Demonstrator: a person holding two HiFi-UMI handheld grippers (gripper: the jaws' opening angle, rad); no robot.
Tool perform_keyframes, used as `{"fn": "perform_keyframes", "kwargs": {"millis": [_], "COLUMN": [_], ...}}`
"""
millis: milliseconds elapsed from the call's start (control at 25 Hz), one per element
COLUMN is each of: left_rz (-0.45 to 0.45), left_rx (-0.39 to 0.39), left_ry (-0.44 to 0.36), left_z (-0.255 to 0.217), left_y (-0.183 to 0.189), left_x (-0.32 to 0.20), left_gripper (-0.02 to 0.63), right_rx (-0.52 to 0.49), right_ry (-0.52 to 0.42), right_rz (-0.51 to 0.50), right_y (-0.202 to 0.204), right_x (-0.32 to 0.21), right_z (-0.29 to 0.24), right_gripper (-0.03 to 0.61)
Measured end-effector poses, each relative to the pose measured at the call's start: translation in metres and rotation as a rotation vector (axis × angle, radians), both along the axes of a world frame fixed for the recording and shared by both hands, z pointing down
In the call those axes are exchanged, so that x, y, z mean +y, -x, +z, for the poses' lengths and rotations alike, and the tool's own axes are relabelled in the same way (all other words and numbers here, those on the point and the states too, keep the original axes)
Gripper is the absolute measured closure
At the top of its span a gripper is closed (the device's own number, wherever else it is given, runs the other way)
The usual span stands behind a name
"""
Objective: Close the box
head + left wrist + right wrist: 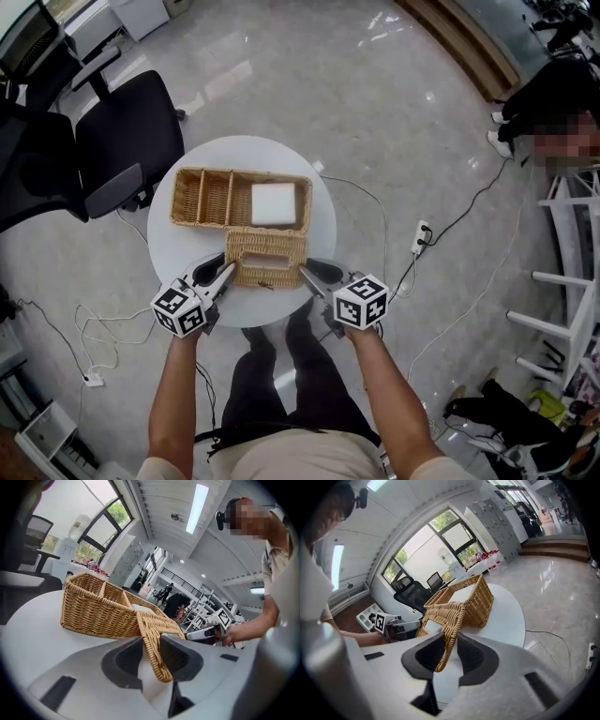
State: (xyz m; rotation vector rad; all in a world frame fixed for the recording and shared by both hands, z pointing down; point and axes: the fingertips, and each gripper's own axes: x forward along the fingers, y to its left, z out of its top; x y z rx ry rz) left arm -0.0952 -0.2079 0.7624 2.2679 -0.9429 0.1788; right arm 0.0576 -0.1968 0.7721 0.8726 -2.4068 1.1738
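A wicker box [208,199] with three compartments stands on the round white table [171,234]. A white square block [274,202] lies in its right compartment. The wicker lid [266,257] hangs off the box's near side and is lifted off the table. My left gripper [225,274] is shut on the lid's left edge, and my right gripper [305,275] is shut on its right edge. In the left gripper view the lid's rim [152,644] runs between the two pads; the right gripper view shows the other rim [449,641] pinched the same way.
A black office chair [127,141] stands left of the table. White cables and a power strip [422,234] lie on the shiny floor at the right. A white rack [572,281] stands at the far right. My legs are below the table's near edge.
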Motion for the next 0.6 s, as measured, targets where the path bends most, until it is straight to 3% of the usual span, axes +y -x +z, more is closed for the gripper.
{"fn": "perform_keyframes", "kwargs": {"millis": [360,600], "left_rz": [-0.033,-0.083], "left_rx": [0.033,0.096], "left_ry": [-0.003,0.008], "left_z": [-0.027,-0.045], "left_y": [0.003,0.007], "left_x": [0.003,0.0], "left_gripper": [0.508,0.5], "right_rx": [-0.096,-0.199], "right_ry": [0.048,0.099], "right_rz": [0.033,0.08], "right_y": [0.0,0.0], "right_x": [0.005,0.004], "right_z": [-0.022,-0.036], "right_gripper": [0.492,0.488]}}
